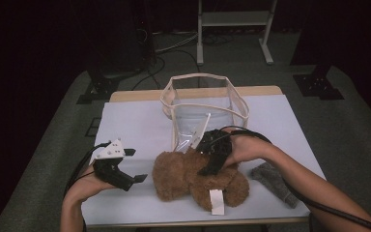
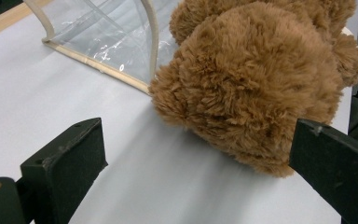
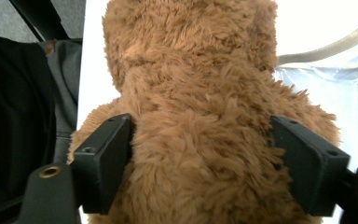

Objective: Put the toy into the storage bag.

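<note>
Fingers of the left gripper stand wide apart with nothing between them — in the left gripper view only bare white table lies between the black fingers. It hovers at about 8 o'clock on the table, just beside the brown teddy bear, whose furry body lies off to its 3 o'clock.

At the middle, near the front edge, the bear lies on the tabletop, a white tag trailing from it toward 6 o'clock. Behind it, at 12 o'clock, stands a clear plastic bag with cream trim, close to the bear.

On top of the bear sits the right gripper — its fingers are spread as wide as they go and straddle the bear's body, fur bulging between them. Whether they squeeze it I cannot tell. At 4 o'clock lies a grey cloth, apart from the bear.
</note>
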A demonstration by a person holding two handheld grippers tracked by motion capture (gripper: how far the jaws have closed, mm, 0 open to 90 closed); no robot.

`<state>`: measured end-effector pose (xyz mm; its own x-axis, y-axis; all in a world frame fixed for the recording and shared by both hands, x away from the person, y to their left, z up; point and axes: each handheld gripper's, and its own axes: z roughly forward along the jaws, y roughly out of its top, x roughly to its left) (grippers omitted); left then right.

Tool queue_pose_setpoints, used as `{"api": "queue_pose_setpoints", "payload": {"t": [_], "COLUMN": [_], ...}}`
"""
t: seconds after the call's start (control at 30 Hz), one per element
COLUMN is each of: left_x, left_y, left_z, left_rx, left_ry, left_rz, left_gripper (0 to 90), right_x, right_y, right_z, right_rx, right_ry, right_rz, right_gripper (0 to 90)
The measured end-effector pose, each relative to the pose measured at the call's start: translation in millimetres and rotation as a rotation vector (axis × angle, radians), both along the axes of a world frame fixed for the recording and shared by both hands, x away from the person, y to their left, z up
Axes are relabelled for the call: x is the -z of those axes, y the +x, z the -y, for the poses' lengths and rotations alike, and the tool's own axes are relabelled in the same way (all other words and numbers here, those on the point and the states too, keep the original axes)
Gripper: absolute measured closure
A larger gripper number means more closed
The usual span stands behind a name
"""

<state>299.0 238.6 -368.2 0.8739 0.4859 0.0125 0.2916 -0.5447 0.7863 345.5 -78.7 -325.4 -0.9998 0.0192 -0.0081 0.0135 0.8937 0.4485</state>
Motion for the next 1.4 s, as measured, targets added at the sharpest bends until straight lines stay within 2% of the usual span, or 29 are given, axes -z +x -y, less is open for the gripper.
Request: {"api": "queue_pose_setpoints", "payload": {"t": [0.23,0.73,0.87,1.07,1.23,1.4], "left_x": [0.8,3.6,3.4,3.9,3.9,4.0], "left_y": [0.3,1.6,1.3,1.8,1.8,1.7], "left_z": [-0.5,-1.3,-1.7,-2.2,-3.4,-3.1], "left_rx": [0.000,-0.007,-0.010,-0.016,-0.023,-0.022], "left_ry": [-0.005,0.004,-0.001,0.010,0.005,0.006], "left_rz": [-0.003,-0.010,-0.010,-0.012,-0.011,-0.014], "left_gripper": [2.8,2.8,2.8,2.8,2.8,2.8], "right_x": [10.1,29.5,34.3,36.6,38.7,41.1], "right_y": [-1.3,-3.5,-7.1,-10.6,-14.2,-16.8], "right_z": [1.2,20.1,24.4,27.4,27.6,24.6], "right_rx": [0.015,0.063,0.081,0.093,0.108,0.093], "right_ry": [-0.018,0.061,0.080,0.106,0.105,0.098], "right_rz": [0.015,0.004,0.029,0.040,0.040,0.058], "right_gripper": [17.3,17.6,22.0,28.7,32.6,37.7]}}
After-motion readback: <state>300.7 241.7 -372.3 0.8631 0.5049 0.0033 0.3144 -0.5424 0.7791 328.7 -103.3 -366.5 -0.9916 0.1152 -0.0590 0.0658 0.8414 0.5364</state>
